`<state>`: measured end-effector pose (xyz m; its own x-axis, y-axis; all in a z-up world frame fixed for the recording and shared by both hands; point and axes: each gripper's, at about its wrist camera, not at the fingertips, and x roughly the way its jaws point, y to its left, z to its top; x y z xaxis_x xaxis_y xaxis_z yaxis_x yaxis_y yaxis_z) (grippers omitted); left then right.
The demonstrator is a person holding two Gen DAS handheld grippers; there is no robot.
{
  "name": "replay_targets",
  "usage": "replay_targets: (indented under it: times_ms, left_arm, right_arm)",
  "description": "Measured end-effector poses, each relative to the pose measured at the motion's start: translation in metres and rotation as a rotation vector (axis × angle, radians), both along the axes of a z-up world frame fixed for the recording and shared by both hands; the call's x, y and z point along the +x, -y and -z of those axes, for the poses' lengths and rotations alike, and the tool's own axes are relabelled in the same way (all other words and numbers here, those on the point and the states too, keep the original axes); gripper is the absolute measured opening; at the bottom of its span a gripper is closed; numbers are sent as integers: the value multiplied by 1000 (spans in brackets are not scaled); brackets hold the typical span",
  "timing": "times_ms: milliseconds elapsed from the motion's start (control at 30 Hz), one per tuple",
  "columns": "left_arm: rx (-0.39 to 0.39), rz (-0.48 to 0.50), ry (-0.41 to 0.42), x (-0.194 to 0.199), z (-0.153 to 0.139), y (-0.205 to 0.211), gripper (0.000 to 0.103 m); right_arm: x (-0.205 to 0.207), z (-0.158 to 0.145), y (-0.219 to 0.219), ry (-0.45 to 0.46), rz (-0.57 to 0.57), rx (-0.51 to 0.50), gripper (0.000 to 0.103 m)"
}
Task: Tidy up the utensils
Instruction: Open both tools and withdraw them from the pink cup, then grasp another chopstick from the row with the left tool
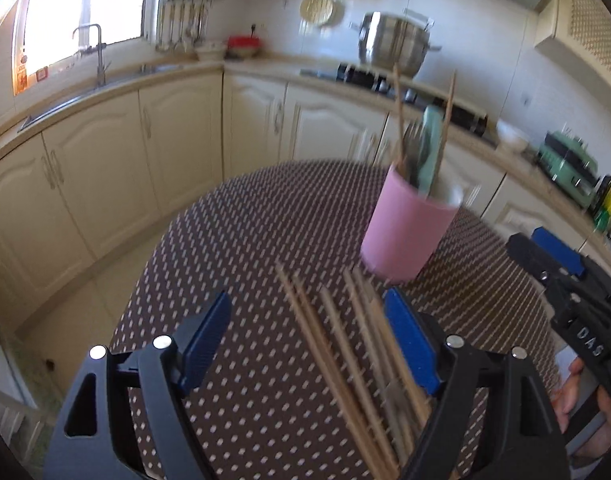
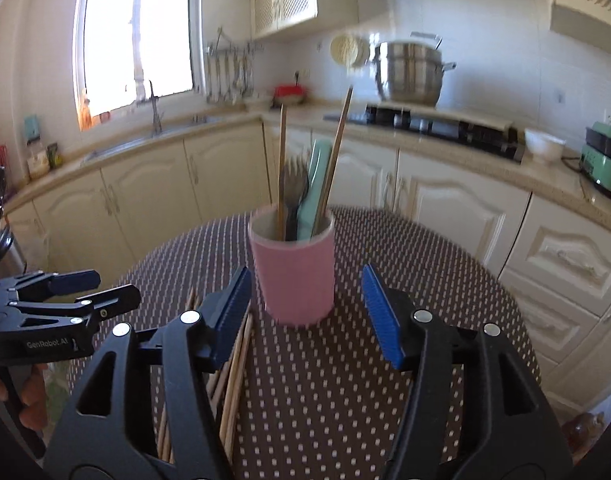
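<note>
Utensils sat in two places on the round table (image 2: 445,280), which wore a brown cloth dotted with white and stood in front of cream kitchen cabinets (image 2: 153,188). Near the table's middle a pink cup (image 2: 292,276) stood upright, holding two wooden chopsticks (image 2: 336,148) that leaned apart, a dark fork (image 2: 292,184) and a pale green handle (image 2: 314,184) between them. Just beside the cup, on the side toward the person, a loose bundle of chopsticks (image 1: 345,352) lay flat on the cloth, roughly parallel.

Both tools hung above the table. The right gripper (image 2: 305,312) had its blue pads spread wide, the cup showing between them but not touched, and it carried nothing. The left gripper (image 1: 309,344) was likewise gaping and empty, the loose chopsticks lying below, close to its right-hand finger (image 1: 409,344). Motion blur softened the left wrist view.
</note>
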<state>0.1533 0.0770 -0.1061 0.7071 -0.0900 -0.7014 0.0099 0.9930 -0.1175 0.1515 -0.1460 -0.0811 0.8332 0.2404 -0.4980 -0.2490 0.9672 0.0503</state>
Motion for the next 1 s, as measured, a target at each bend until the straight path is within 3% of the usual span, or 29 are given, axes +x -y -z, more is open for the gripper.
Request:
replay_targets:
  times_ms: [233,333,433,500,1000]
  left_arm:
    - [-2,-28,-222,9,48,-11,78]
    - [-38,-29,-264,11,58,-14,77]
    - [-22,-38,-294,18,65,-13,76]
    - [-15,-45,-320,23,72,-14,68]
    - [91,2,-320,57,70,4,67]
  right_arm:
    - [-1,40,-5,-176,-46,-15,57]
    - [2,49,-6,-243,-62,3,57]
    - [5,56,-5,-301,-74,23,58]
    - [5,58,-5,-320,-78,27,58]
    - [17,72,-11,-414,-96,18,59]
